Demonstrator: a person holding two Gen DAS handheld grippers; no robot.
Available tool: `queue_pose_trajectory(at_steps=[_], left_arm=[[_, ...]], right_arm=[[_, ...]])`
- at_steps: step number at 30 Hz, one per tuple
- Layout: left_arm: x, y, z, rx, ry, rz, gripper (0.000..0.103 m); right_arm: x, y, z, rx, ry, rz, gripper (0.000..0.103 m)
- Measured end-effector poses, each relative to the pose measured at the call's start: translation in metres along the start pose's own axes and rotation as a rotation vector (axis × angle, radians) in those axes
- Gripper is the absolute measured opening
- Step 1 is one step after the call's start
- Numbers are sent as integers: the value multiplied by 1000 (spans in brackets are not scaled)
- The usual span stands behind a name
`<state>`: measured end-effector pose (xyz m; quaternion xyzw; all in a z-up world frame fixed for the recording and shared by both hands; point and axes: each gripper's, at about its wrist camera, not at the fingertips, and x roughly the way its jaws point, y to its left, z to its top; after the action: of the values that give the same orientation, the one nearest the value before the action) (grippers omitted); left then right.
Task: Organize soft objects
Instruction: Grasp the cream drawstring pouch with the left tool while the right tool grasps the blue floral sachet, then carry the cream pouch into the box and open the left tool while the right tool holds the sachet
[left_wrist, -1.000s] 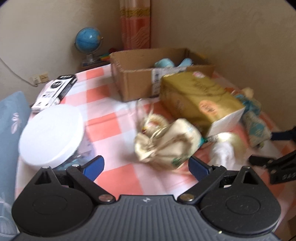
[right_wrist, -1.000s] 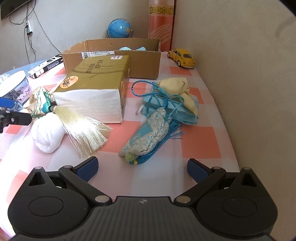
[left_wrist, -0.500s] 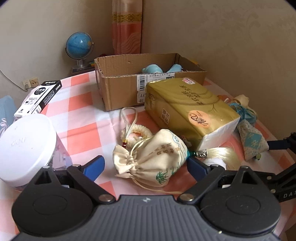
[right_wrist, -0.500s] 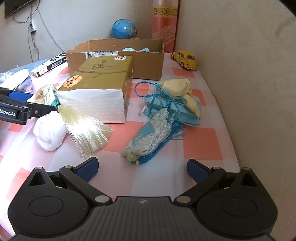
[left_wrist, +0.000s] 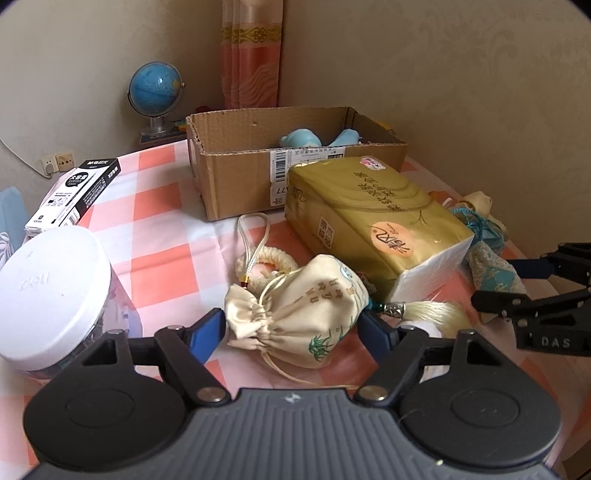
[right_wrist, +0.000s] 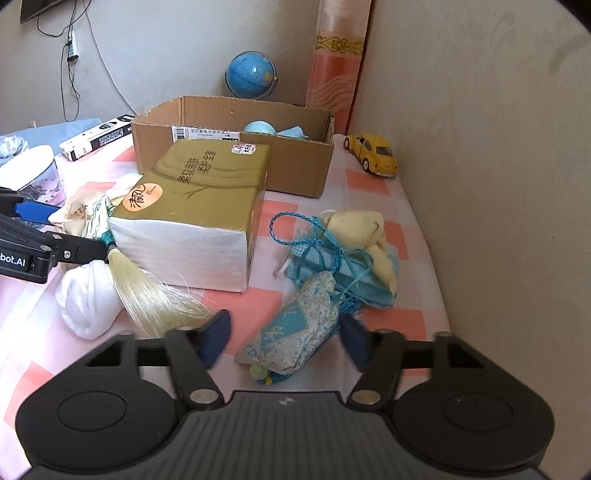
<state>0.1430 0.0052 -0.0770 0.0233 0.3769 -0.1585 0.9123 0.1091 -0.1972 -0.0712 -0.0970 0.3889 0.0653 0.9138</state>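
The left tool (left_wrist: 291, 328) is closing its jaws around a cream drawstring pouch (left_wrist: 303, 314) that lies between the blue pads on the bench (left_wrist: 162, 229); the pads stand just beside its cloth, and whether they press it yet I cannot tell. The right tool (right_wrist: 284, 336) is closing too, with a blue-and-white patterned sachet (right_wrist: 291, 328) between its pads, which do not visibly squeeze it.

Only the right wrist view shows the yellow toy car (right_wrist: 373, 155) by the wall and the whole white cloth bundle (right_wrist: 88, 299) under the pale tassel (right_wrist: 147, 291). Only the left wrist view shows the braided cream ring (left_wrist: 266, 262) behind the pouch and the full white-lidded jar (left_wrist: 51, 295).

The pouch is gathered at its neck, printed with green leaves and dark characters, slumped on its side in front of the gold tissue pack (left_wrist: 373, 225). The sachet is plump, slightly shiny, with a green bead and blue cord at its near end.
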Motion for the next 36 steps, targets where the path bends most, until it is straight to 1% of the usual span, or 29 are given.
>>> queue_pose_trajectory(at_steps=[2, 4, 5, 6, 11, 12, 13, 20, 36], left_arm=[[-1, 0, 0, 4, -1, 2, 74], [-4, 1, 1, 8, -2, 6, 67], [-5, 1, 2, 11, -1, 6, 67], [-6, 2, 2, 10, -1, 4, 66], [-14, 2, 3, 29, -4, 1, 61], [-17, 2, 4, 33, -7, 0, 61], [-20, 2, 4, 36, -8, -1, 57], [-38, -2, 5, 88, -8, 0, 56], [-74, -1, 5, 127, -1, -15, 55]], right_arm=[[0, -1, -1, 3, 7, -6, 50], [-4, -3, -3, 11, 6, 1, 42], [-5, -4, -3, 18, 5, 6, 36], [-8, -5, -3, 23, 5, 13, 33], [-18, -5, -7, 18, 6, 18, 28], [-20, -5, -7, 19, 4, 19, 25], [-24, -5, -8, 21, 2, 23, 25], [-43, -4, -10, 9, -15, 29, 25], [-79, 2, -9, -46, -51, 33, 24]])
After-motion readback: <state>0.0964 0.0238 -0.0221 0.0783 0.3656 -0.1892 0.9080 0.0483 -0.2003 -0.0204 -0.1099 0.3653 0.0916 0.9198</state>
